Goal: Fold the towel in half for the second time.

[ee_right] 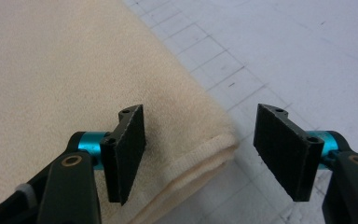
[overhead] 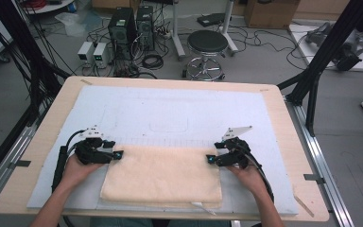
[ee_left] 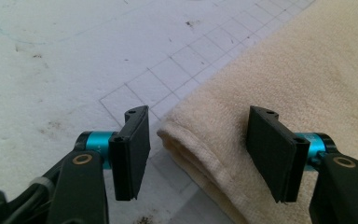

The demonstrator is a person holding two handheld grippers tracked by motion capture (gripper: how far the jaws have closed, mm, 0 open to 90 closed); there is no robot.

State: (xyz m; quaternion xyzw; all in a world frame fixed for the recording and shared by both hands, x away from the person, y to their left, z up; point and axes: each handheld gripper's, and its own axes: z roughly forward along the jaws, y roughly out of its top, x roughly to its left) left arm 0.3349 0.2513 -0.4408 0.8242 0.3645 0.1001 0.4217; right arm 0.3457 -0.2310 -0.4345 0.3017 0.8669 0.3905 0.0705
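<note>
A folded cream towel [overhead: 163,175] lies flat on the white gridded mat [overhead: 170,109], near the table's front edge. My left gripper [overhead: 118,154] is at the towel's far left corner. In the left gripper view the gripper [ee_left: 199,119] is open, and the folded corner of the towel [ee_left: 186,140] lies between its jaws without touching the pads. My right gripper [overhead: 209,159] is at the far right corner. In the right gripper view it [ee_right: 200,114] is open too, with the hemmed corner of the towel [ee_right: 214,147] between its jaws, apart from both pads.
The mat covers most of the wooden table [overhead: 52,123], and its far half is bare. Beyond the table stand a stool [overhead: 207,45], computer towers [overhead: 123,26] and loose cables on the floor. Black frame posts [overhead: 321,56] rise at both sides.
</note>
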